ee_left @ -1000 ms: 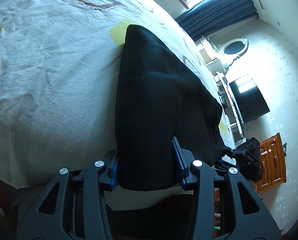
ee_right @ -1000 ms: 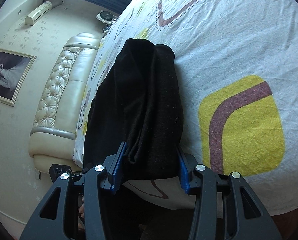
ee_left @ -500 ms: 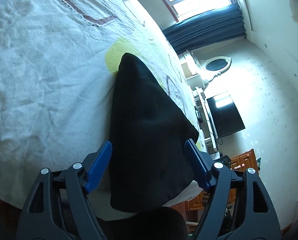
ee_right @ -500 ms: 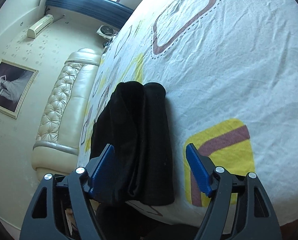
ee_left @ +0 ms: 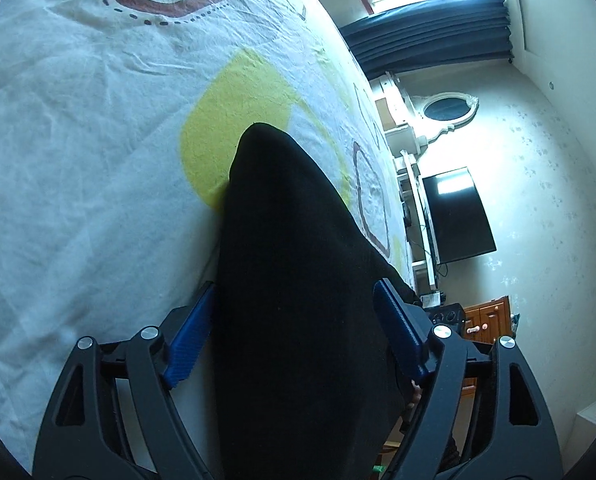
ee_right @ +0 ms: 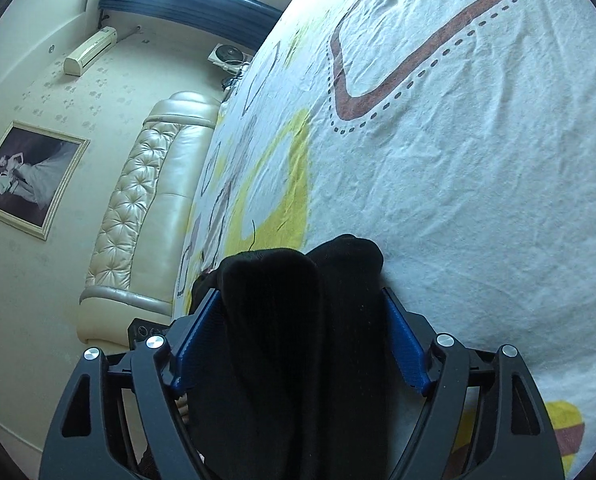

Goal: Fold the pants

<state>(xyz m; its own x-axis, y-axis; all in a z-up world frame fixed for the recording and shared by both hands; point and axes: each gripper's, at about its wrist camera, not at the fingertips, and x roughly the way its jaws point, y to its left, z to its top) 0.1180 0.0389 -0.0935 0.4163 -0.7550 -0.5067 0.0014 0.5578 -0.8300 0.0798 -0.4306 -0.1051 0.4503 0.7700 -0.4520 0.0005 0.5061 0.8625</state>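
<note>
The black pants (ee_left: 298, 280) lie folded into a thick bundle on the bed (ee_left: 77, 140) — both grippers' fingers (ee_left: 191, 336) spread around them — two rounded layers side by side.

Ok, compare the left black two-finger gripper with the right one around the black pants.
The left gripper frames the black pants as one smooth tapering fold; the right gripper frames two rounded lobes split by a crease. The left looks toward the dark television, the right toward the cream tufted headboard. Both have blue pads spread wide, with fabric filling the gap.
</note>
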